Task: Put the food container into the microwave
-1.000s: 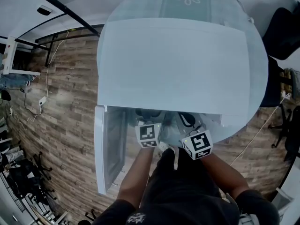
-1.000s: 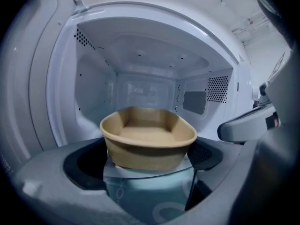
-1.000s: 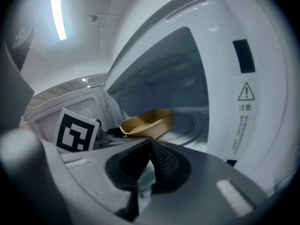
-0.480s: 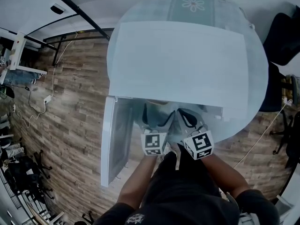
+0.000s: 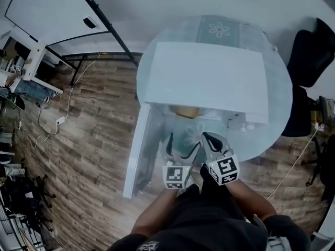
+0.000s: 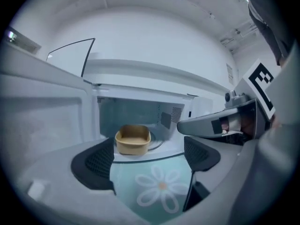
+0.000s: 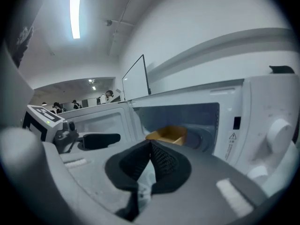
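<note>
The tan food container (image 5: 187, 111) (image 6: 132, 139) (image 7: 166, 135) sits inside the white microwave (image 5: 207, 80), on its turntable. The microwave door (image 5: 141, 150) stands swung open to the left. My left gripper (image 5: 181, 148) (image 6: 150, 158) hovers in front of the opening, apart from the container. It is open; its jaws have just been closing a little, with nothing between them. To its right my right gripper (image 5: 210, 140) (image 7: 150, 161) also hangs outside the cavity. It is shut, pads together and empty.
The microwave stands on a round table (image 5: 277, 114) with a pale flower-print cloth. Its knob panel (image 7: 276, 130) is to the right of the cavity. A black chair (image 5: 314, 46) stands at the right. Cables and a whiteboard stand (image 5: 104, 22) are on the wooden floor at left.
Both grippers have drawn back out of the microwave's mouth toward the person. The view has pulled away too, and the container now shows inside the cavity.
</note>
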A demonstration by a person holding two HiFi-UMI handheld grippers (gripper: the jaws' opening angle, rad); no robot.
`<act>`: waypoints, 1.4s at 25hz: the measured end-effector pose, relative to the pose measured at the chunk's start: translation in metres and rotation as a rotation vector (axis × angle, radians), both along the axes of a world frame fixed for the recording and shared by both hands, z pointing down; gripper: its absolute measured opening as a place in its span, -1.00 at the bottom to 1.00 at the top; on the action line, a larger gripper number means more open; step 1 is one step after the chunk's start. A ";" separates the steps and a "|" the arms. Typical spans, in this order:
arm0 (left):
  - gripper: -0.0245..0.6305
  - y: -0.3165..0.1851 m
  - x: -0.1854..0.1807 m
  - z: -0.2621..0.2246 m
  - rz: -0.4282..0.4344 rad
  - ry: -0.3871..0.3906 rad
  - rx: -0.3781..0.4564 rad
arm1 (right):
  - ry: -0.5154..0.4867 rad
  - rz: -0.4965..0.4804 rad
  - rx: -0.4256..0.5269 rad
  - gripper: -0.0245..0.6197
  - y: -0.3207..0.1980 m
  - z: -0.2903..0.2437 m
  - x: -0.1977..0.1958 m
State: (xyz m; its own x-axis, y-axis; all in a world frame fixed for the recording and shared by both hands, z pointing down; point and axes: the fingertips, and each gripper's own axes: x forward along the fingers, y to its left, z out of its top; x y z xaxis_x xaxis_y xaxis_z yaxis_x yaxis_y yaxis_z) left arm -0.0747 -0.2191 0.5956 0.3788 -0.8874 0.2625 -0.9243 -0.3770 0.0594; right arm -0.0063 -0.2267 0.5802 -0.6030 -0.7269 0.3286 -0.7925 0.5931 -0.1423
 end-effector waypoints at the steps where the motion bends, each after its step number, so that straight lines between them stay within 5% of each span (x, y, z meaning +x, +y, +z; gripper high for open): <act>1: 0.52 0.003 -0.003 -0.010 -0.003 0.001 0.017 | 0.000 0.002 0.008 -0.92 0.004 -0.005 -0.001; 12: -0.20 0.030 -0.026 -0.097 -0.012 0.034 0.202 | -0.001 0.014 0.174 -0.92 0.021 -0.080 -0.013; 19: -0.89 0.041 -0.031 -0.129 -0.012 0.026 0.242 | -0.011 0.036 0.252 -0.92 0.024 -0.121 -0.008; 35: -0.91 0.040 -0.043 -0.155 -0.013 0.047 0.265 | -0.043 -0.001 0.360 -0.92 0.040 -0.162 -0.019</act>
State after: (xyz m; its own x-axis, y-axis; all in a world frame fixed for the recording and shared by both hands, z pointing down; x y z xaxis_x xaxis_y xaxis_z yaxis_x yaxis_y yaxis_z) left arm -0.1174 -0.1796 0.4407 0.3728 -0.9279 0.0025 -0.9279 -0.3728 0.0026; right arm -0.0252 -0.1870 0.4186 -0.6117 -0.7906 0.0260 -0.7895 0.6122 0.0421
